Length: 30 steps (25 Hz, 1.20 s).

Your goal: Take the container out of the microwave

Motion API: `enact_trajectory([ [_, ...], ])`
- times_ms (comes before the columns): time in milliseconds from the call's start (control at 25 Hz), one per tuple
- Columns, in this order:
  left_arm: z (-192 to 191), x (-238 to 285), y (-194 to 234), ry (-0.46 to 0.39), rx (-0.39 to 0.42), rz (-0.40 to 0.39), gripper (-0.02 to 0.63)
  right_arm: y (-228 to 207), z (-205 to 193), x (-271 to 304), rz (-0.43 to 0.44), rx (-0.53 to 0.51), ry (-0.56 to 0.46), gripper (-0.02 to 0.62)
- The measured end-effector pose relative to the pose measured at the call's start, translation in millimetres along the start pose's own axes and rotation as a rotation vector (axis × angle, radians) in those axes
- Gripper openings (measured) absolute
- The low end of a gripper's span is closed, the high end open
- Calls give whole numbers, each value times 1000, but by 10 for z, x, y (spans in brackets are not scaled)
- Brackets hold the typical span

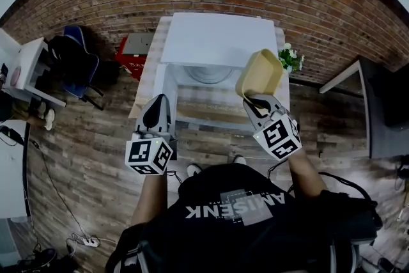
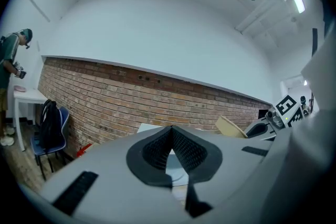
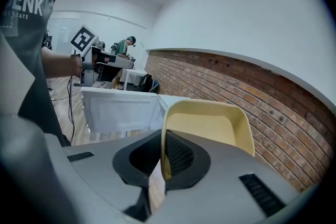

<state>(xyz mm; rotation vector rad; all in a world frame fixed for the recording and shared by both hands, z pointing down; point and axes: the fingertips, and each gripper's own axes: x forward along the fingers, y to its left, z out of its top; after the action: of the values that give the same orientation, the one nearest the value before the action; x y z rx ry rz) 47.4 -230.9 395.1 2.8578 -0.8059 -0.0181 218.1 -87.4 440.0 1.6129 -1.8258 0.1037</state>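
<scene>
The white microwave (image 1: 217, 40) stands open on a wooden table, its glass turntable (image 1: 208, 77) bare. My right gripper (image 1: 248, 96) is shut on the rim of a tan plastic container (image 1: 260, 72), which hangs tilted in front of the microwave's right side. In the right gripper view the container (image 3: 207, 123) has its near wall pinched between the pads of the right gripper (image 3: 163, 136), and the open white door (image 3: 121, 110) lies to the left. My left gripper (image 1: 155, 113) is by the microwave's left front corner. In the left gripper view its jaws (image 2: 170, 134) meet with nothing seen between them.
A small plant with white flowers (image 1: 291, 59) stands right of the microwave. A red box (image 1: 131, 54), a blue chair with a dark bag (image 1: 77, 57) and a white desk (image 1: 29, 70) are to the left. A dark desk (image 1: 377, 105) is at the right, and a person (image 2: 10, 60) stands far off.
</scene>
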Motion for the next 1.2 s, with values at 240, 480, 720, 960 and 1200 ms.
enact_trajectory([
  [240,-22,-52,2,4,-4,12,11,-25,21,-66,-4,9,-17,44],
  [480,-44,-91,-9,9,-3,15,12,-25,51,-67,-29,-12,-15,44],
  [720,-66,-78,24,13,-6,21,12,-50,33,-24,-26,14,-19,44],
  [960,-50,-48,49,7,-5,20,11,-72,65,1,-17,31,-35,44],
  [1200,-33,-10,66,4,-6,19,11,-99,54,50,-21,19,-25,44],
])
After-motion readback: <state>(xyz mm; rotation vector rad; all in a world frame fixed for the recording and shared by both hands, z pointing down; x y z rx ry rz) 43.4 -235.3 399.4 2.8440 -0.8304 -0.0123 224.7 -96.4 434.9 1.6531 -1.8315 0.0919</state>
